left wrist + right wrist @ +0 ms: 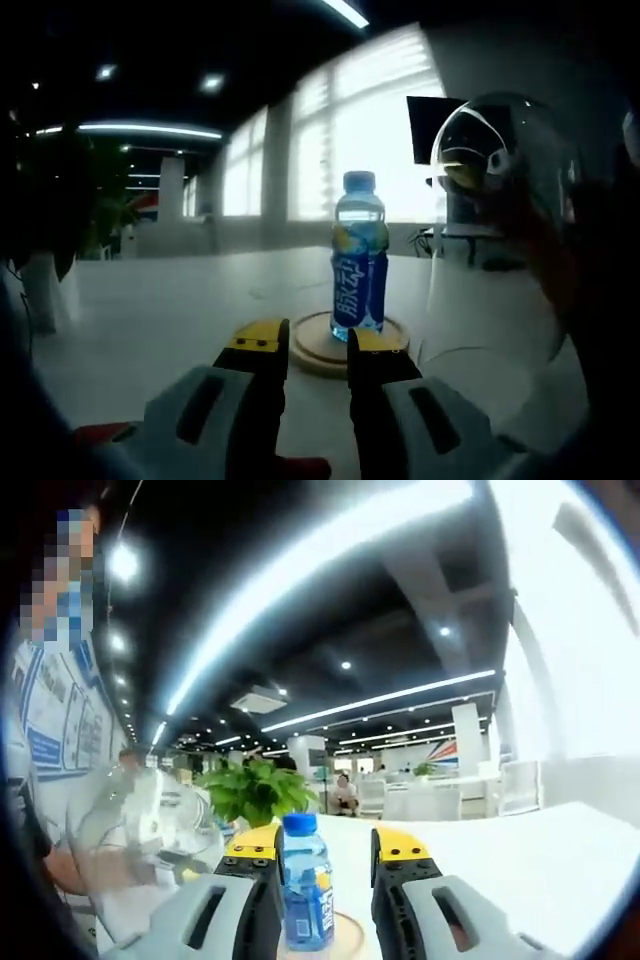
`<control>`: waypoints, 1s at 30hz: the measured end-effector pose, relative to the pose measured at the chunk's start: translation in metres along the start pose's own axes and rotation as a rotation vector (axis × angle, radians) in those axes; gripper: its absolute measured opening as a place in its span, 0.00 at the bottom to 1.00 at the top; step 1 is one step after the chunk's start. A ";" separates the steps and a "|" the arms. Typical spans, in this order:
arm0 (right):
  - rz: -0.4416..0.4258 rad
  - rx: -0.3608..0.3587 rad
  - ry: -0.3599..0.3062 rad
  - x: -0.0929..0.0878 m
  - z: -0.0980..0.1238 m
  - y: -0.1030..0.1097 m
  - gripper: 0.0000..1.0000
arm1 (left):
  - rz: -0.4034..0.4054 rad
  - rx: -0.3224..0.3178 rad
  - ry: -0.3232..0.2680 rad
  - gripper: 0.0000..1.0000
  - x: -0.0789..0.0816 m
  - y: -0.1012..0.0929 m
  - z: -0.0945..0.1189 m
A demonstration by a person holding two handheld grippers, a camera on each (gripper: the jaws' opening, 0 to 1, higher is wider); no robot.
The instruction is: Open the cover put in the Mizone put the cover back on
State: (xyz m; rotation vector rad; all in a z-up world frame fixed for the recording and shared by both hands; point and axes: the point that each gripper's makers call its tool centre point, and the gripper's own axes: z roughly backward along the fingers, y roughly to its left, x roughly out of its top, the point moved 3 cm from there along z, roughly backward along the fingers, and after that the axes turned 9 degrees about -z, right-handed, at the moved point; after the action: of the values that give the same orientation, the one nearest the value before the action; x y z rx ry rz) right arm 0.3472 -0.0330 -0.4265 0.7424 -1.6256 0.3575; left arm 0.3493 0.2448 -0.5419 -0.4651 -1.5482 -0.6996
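Note:
The Mizone bottle [358,270], blue-labelled with a blue cap, stands upright on a round wooden base [395,330] on the white table. My left gripper [318,345] is open just short of the base, nothing between its yellow-tipped jaws. A clear glass dome cover [500,230] hangs tilted in the air to the bottle's right, off the base. In the right gripper view the bottle [306,890] shows between the jaws of my open right gripper [328,845], close by the left jaw, on the base [345,938]. The cover [150,830] is at the left, with a person's hand [62,872] at it.
The white table [150,310] stretches away to the left and behind the bottle. A potted green plant [255,790] stands behind it. Bright windows [370,130] and office desks lie further back. A dark arm [600,330] fills the right edge of the left gripper view.

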 end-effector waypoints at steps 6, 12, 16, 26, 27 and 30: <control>0.002 -0.036 0.005 -0.011 0.018 -0.004 0.27 | -0.033 0.004 0.000 0.18 0.002 0.000 0.002; -0.008 -0.063 0.022 -0.023 0.034 -0.011 0.27 | -0.028 0.007 0.002 0.18 0.000 0.001 0.002; -0.013 -0.073 0.020 -0.025 0.043 -0.016 0.27 | -0.021 0.019 0.002 0.18 0.002 0.001 0.003; -0.007 -0.105 0.001 -0.028 0.065 -0.028 0.27 | -0.012 0.046 0.005 0.18 0.004 -0.008 0.030; -0.007 -0.110 -0.001 -0.030 0.067 -0.030 0.27 | -0.012 0.049 0.006 0.18 0.002 -0.007 0.034; -0.017 -0.123 -0.002 -0.036 0.074 -0.034 0.27 | -0.006 0.058 0.012 0.18 -0.002 -0.006 0.044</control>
State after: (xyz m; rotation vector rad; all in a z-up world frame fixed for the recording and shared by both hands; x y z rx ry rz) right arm 0.3146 -0.0944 -0.4817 0.6631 -1.6265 0.2423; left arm 0.3125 0.2703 -0.5446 -0.4119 -1.5548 -0.6591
